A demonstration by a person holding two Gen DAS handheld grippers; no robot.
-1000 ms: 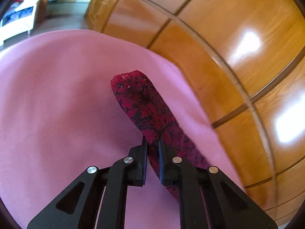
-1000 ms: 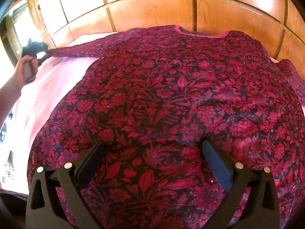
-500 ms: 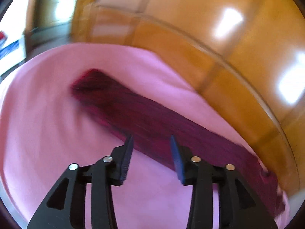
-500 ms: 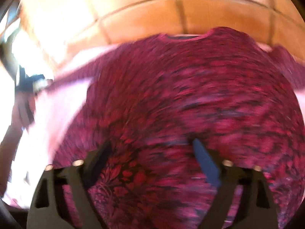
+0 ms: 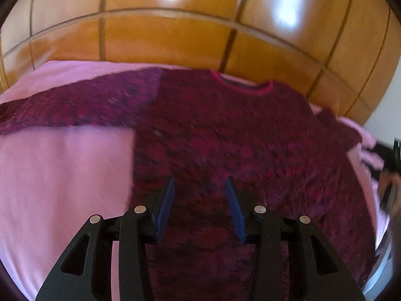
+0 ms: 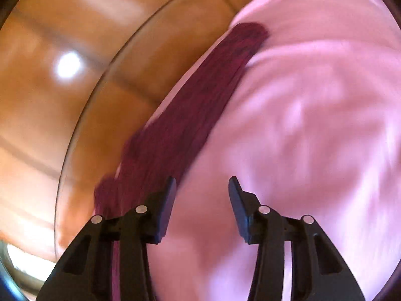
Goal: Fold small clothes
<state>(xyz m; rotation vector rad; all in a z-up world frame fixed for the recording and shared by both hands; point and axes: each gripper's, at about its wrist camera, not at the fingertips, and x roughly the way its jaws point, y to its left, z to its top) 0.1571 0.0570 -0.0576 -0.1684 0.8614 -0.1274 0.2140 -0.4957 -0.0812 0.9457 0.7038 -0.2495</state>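
In the left wrist view, the left gripper [image 5: 199,188] filled the bottom centre of the frame, its jaws partly apart with nothing pinched between them. Just beyond its blue pads [image 5: 166,203] lay the red sweater [image 5: 225,138], spread flat across the middle and right of the frame on a pink sheet [image 5: 62,175]. One sleeve [image 5: 75,107] stretched out to the left edge, and the collar [image 5: 245,86] sat at the far side, near the wooden panels [image 5: 163,37] filling the top. At the right edge a blurred hand [image 5: 391,190] showed.

In the right wrist view, heavily blurred, the right gripper [image 6: 201,190] sat at bottom centre, its jaws closing over bare sheet [image 6: 313,125] and holding nothing. The other sleeve [image 6: 195,115] ran from lower left up to the upper right, just left of the gripper, along the sheet's edge beside the panels [image 6: 62,100].
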